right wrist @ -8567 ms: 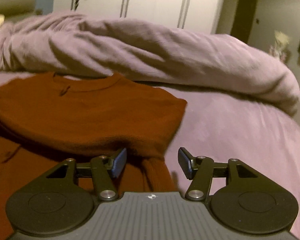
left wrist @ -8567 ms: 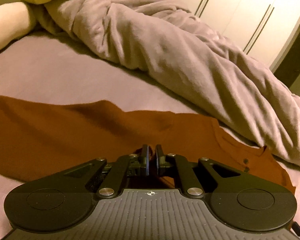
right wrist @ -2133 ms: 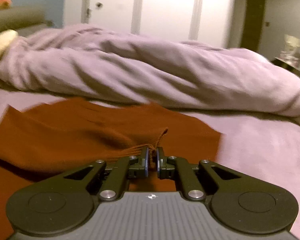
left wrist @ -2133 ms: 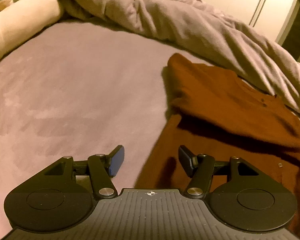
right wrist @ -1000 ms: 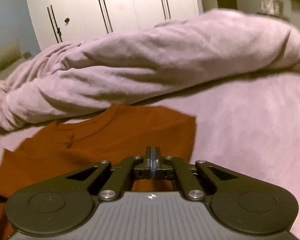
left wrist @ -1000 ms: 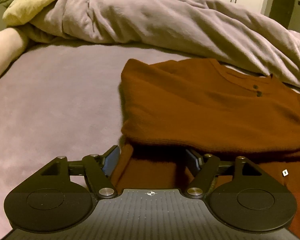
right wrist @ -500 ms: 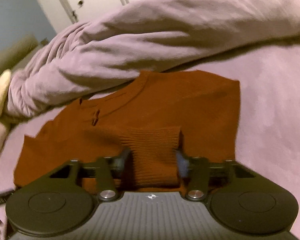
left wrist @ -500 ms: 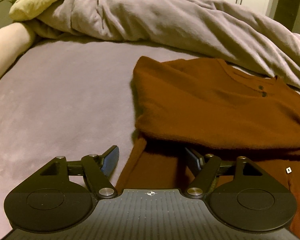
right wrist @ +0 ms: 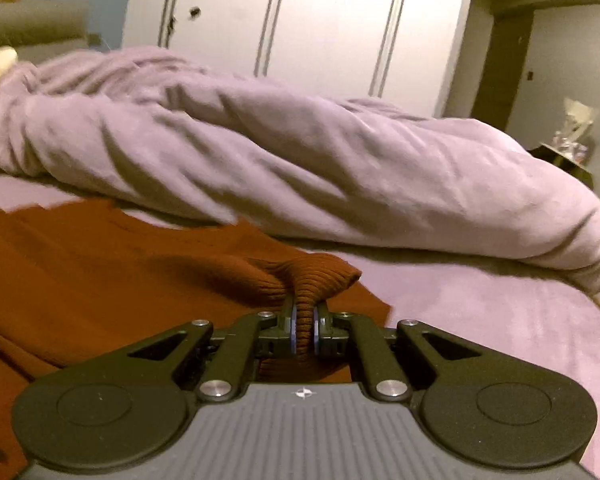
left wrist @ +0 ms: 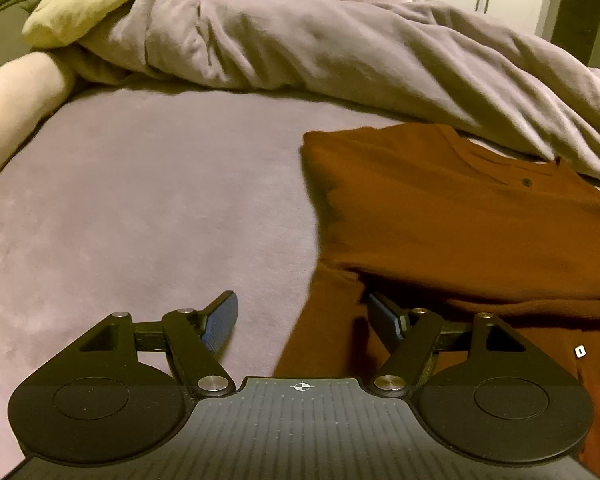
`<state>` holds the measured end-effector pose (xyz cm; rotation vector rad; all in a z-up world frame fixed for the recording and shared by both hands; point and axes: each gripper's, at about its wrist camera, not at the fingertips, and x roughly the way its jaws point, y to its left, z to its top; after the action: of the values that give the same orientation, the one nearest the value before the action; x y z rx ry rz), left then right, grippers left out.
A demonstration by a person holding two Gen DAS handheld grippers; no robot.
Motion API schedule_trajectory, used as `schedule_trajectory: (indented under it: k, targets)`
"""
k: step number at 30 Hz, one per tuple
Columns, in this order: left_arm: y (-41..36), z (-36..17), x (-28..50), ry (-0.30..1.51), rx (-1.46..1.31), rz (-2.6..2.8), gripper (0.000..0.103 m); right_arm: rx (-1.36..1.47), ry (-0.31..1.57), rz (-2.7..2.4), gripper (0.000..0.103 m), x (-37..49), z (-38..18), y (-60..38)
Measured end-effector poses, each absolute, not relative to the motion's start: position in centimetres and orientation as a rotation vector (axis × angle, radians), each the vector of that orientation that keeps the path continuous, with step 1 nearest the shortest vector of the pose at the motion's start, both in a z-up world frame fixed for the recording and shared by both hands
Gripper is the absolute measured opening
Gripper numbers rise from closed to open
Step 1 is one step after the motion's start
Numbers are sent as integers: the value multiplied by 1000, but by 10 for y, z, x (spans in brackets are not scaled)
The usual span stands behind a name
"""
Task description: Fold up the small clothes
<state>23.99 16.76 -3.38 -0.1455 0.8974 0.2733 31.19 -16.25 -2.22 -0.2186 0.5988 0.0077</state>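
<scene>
Between right gripper (right wrist: 304, 330) pads, sweater cuff (right wrist: 320, 276) pinched

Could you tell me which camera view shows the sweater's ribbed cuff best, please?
The right wrist view: the ribbed cuff sits bunched in the right tongs. The left wrist view shows the sweater's folded body, no clear cuff.

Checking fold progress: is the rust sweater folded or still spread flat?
Partly folded: the sweater lies doubled over itself, and the right gripper pinches its ribbed cuff.

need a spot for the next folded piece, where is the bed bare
Bare mauve bedsheet lies left of the rust-brown knit sweater, bordered behind by the rumpled lilac duvet. A smaller bare strip lies right of the sweater. The duvet crowds the back.
</scene>
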Motion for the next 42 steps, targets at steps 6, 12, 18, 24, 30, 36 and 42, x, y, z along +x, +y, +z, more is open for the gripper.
schedule_trajectory:
  k: [6, 12, 18, 24, 30, 36, 42]
  targets:
    - [166, -31, 241, 891, -122, 284, 77, -186, 732, 1, 19, 321, -50, -175]
    - [153, -15, 250, 818, -92, 281, 82, -22, 659, -63, 26, 307, -33, -194]
    - [125, -26, 283, 771, -192, 224, 93, -93, 623, 212, 26, 303, -41, -134]
    - [98, -50, 314, 760, -83, 230, 96, -207, 579, 251, 27, 324, -60, -101]
    - [95, -74, 322, 761, 18, 233, 99, -216, 595, 196, 29, 336, -71, -124]
    - [104, -78, 321, 746, 36, 176, 101, -135, 599, 145, 29, 339, -74, -165]
    - [107, -69, 311, 780, 76, 181, 101, -148, 599, 90, 30, 340, -74, -173]
